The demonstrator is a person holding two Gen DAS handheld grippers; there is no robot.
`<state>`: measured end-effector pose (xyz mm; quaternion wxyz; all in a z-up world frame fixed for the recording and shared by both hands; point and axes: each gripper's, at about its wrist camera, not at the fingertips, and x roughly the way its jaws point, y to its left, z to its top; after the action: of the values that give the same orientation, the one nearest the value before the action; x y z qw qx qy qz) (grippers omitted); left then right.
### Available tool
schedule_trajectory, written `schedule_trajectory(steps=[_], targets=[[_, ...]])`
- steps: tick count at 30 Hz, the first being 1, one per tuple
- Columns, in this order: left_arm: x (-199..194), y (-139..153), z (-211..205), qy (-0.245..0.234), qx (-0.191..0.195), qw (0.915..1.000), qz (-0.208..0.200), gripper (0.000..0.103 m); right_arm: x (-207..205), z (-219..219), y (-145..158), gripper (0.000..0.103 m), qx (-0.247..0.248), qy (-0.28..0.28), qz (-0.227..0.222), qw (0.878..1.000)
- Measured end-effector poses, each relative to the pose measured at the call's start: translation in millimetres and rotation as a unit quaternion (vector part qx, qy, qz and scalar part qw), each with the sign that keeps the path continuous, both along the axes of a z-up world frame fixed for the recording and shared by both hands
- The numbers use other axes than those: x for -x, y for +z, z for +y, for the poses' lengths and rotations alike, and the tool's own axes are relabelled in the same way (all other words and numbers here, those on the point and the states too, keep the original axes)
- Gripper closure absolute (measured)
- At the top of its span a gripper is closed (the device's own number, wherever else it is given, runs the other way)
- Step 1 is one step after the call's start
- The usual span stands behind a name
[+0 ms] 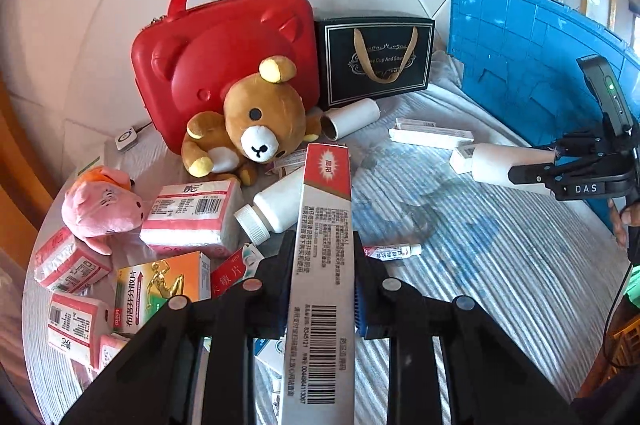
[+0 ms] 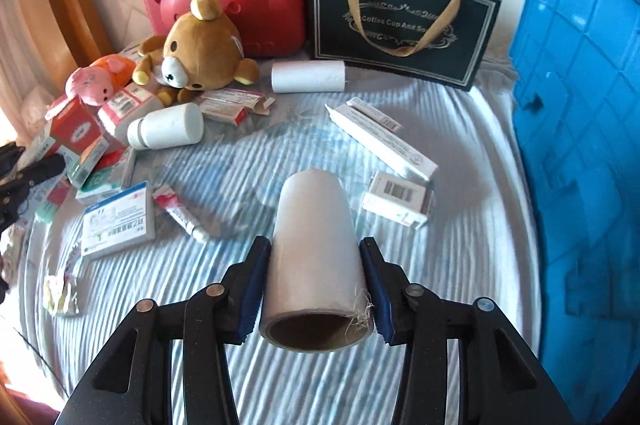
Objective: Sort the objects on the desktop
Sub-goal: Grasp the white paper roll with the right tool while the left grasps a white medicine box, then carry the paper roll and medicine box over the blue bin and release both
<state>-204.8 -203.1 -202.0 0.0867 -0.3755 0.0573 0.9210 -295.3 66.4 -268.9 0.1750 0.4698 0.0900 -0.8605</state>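
My left gripper [image 1: 322, 285] is shut on a long red-and-white medicine box [image 1: 324, 265], held above the cluttered left side of the table. My right gripper [image 2: 316, 289] is shut on a white paper roll [image 2: 314, 249], held over the striped cloth; it also shows in the left wrist view [image 1: 508, 165]. A brown teddy bear [image 1: 256, 125], a pink plush pig [image 1: 100, 205], a white pill bottle [image 1: 272, 205], tissue packs [image 1: 192, 217] and several medicine boxes lie at the left.
A red bear-shaped case [image 1: 224, 53] and a black gift bag [image 1: 376, 61] stand at the back. A blue crate lid [image 2: 580, 145] stands at the right. A second white roll [image 2: 308, 76], white boxes [image 2: 380, 137] and an ointment tube [image 2: 180, 213] lie on the cloth.
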Motion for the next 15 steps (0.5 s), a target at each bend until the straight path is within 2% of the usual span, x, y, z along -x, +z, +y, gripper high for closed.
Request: schedule_trajectory(steps=[6,11,15], targets=[[-21,28,13,-0.013,0.0,0.9996,0.027,0.08,-37,11,33,0.058,0.011,-0.023,0.048,0.999],[-30,62,41,-0.058,0.0,0.9965,0.06,0.08,-78,31,93,0.058,0.026,-0.058,0.124,0.99],[-31,98,80,-0.114,-0.002,0.9884,0.1,0.08,-112,52,149,0.058,0.036,-0.095,0.191,0.976]])
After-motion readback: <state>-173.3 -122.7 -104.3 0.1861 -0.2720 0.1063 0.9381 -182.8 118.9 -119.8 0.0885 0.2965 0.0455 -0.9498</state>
